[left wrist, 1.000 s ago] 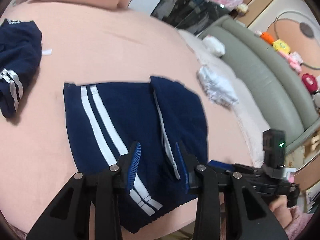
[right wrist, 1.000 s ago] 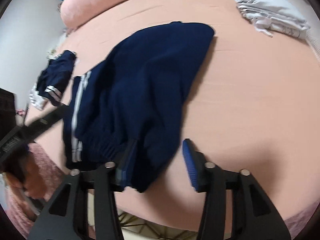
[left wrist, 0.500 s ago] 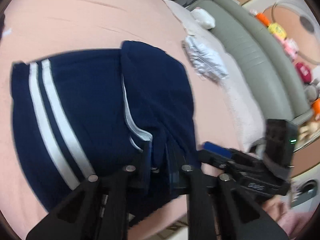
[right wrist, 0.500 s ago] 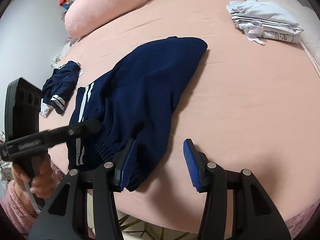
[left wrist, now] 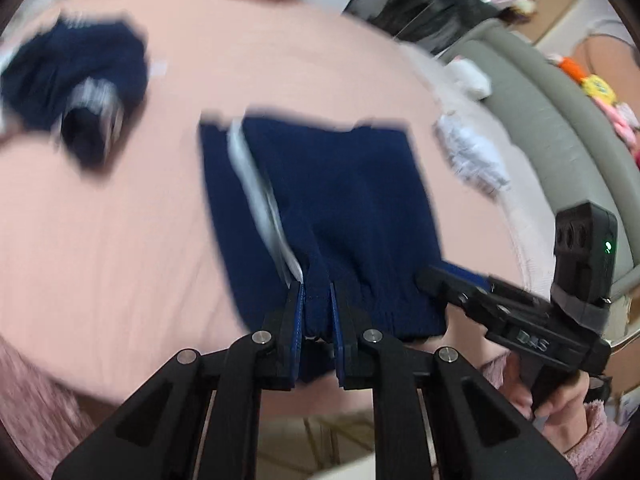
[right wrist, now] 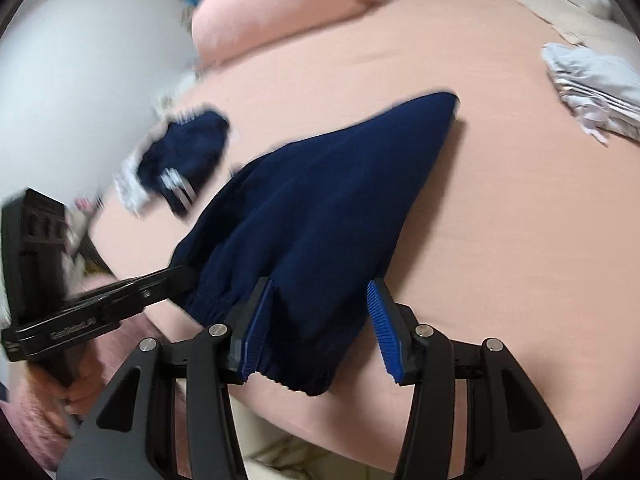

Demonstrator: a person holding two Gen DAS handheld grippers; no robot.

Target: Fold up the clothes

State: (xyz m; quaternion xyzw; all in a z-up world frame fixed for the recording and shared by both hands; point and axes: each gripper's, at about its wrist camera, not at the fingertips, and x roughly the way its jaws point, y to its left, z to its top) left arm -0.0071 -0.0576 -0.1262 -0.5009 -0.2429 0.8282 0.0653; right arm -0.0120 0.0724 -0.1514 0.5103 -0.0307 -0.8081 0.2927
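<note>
I'm pinching the shorts (left wrist: 328,216) waistband in my left gripper (left wrist: 318,312); right gripper (right wrist: 320,320) is gaping, straddling the hem corner; shorts are running toward 12 o'clock.

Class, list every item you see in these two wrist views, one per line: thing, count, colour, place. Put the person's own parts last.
navy shorts: 1, navy with white side stripes, middle of the bed, waistband at the near edge
crumpled navy garment: 1, navy with white stripes, far left of the bed
white clothes: 1 pile, white, right side of the bed
bed sheet: 1, peach, under everything
pillow: 1, pink, head of the bed
headboard: 1, grey-green padded, along the right
soft toys: several, orange, yellow, pink, beyond the headboard
left tongs: 1, black with blue pads, shut on the waistband
right tongs: 1, black with blue pads, open around the waistband corner
hand: 1, pink sleeve, holding the right tongs' handle
</note>
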